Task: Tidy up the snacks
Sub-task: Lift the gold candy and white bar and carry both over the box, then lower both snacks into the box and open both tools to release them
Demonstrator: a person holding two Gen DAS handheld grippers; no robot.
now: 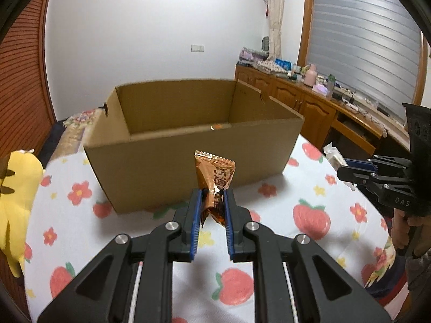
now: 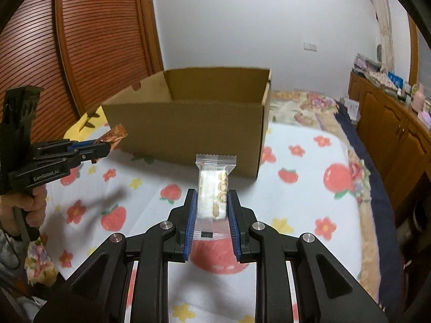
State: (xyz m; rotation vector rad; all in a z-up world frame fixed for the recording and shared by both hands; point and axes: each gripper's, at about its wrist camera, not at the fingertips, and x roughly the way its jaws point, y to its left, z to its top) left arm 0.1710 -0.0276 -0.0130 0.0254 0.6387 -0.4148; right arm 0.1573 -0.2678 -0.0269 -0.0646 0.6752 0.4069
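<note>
My left gripper [image 1: 212, 192] is shut on an orange foil snack packet [image 1: 215, 177], held upright above the bed in front of an open cardboard box [image 1: 188, 156]. In the right wrist view that left gripper [image 2: 103, 145] comes in from the left with the orange packet [image 2: 114, 136] beside the box [image 2: 188, 126]. My right gripper [image 2: 211, 192] is shut on a clear packet of white snack bar [image 2: 214, 185], short of the box's near wall. The right gripper [image 1: 343, 173] shows at the right edge of the left wrist view. A bit of orange [image 1: 216, 127] lies inside the box.
The box stands on a bed with a strawberry and flower print sheet [image 1: 309, 215]. A yellow plush toy [image 1: 16, 196] lies at the left. A wooden sideboard [image 1: 309, 102] crowded with items runs along the right; a slatted wooden wardrobe [image 2: 94, 40] stands on the left.
</note>
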